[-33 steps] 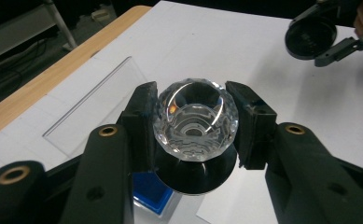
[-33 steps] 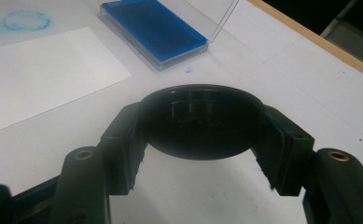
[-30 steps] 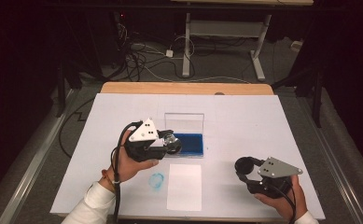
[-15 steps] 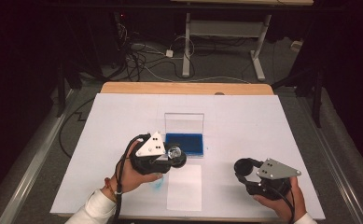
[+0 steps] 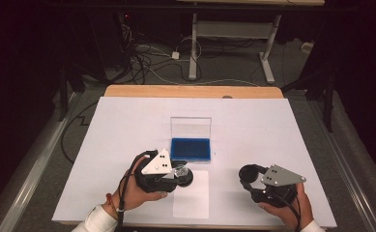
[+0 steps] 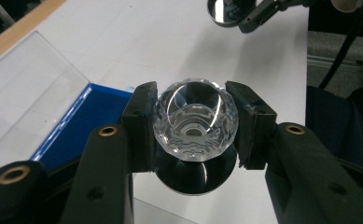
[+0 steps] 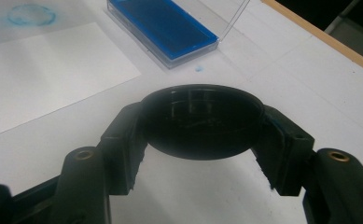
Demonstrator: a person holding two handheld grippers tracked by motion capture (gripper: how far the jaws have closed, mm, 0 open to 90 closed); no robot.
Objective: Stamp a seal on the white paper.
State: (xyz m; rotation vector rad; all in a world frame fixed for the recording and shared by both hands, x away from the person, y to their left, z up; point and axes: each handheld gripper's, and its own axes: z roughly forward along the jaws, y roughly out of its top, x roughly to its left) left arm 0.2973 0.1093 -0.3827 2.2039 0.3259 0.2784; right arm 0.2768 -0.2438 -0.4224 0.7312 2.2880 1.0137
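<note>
Item, lower left of centre in the high view: left gripper (image 5: 181, 175), jaws closed on a stamp with a faceted clear knob (image 6: 195, 120) and a round black base (image 6: 196, 173). It hangs over the left edge of a white paper sheet (image 5: 191, 199), just below the blue ink pad (image 5: 190, 149) in its open clear case. In the left gripper view the knob sits dead centre between the two jaws, pinched on opposite flanks, with the base below the fingertips and facing the table. Judged step: carrying the inked stamp to the paper. To do it well, keep the base level, lower straight down onto bare paper, press evenly, and lift without sliding. Item, lower right of the high view: right gripper (image 5: 249, 175), jaws clamped on a round black cap (image 7: 202, 120), which spans the whole gap between the jaws in the right gripper view. A faint blue ring mark (image 7: 31, 14) shows at that view's upper left.
</note>
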